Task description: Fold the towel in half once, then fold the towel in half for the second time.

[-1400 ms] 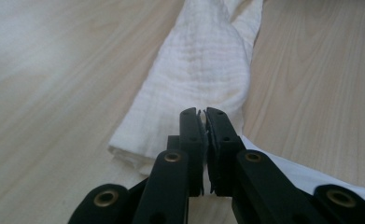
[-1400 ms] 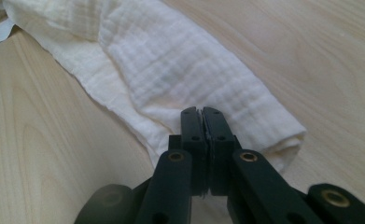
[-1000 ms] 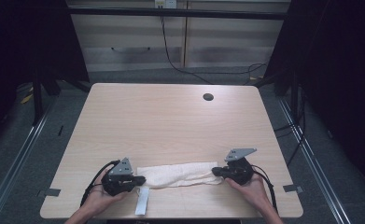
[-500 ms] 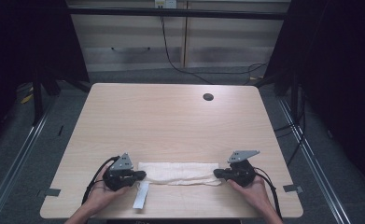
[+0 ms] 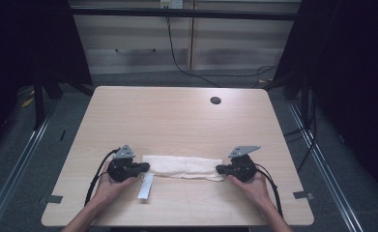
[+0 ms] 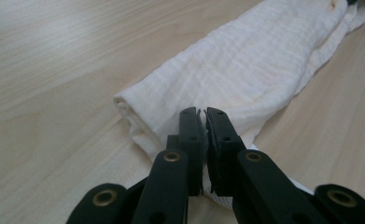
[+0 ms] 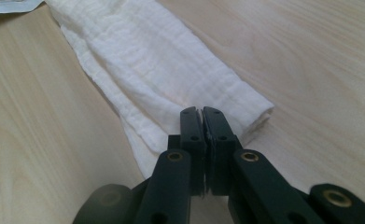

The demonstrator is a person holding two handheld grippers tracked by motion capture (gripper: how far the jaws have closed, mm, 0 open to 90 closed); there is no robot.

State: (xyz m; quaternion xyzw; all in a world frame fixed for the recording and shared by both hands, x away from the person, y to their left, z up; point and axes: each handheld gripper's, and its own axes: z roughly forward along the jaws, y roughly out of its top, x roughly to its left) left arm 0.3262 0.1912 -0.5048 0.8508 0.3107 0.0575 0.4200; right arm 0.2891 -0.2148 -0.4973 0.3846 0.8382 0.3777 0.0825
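- Cloth (image 5: 182,167), white and folded into a long narrow band, lies flat on the wooden table (image 5: 177,121) near the person's edge, running from left to right between the two grippers.
- Its weave is a thin crinkled gauze; in the left gripper view (image 6: 245,79) the near end shows a rolled, layered fold, and in the right gripper view (image 7: 161,70) a looser under-layer sticks out along one long side.
- Left gripper (image 5: 145,167) sits at the cloth's left end, jaws clenched on the cloth edge; in its own view (image 6: 204,116) a sliver of fabric shows pinched between the black pads.
- Right gripper (image 5: 219,169) sits at the cloth's right end, jaws likewise pressed together on the cloth's end, seen close in its own view (image 7: 202,112).
- Left hand (image 5: 110,186) and right hand (image 5: 252,186) each wrap a gripper body from below, with black cables trailing back toward the table edge.
- A small white strip (image 5: 145,186) lies on the table just below the cloth's left end, beside the left gripper.
- A dark round hole (image 5: 215,100) sits in the tabletop near the far edge, well apart from the cloth.
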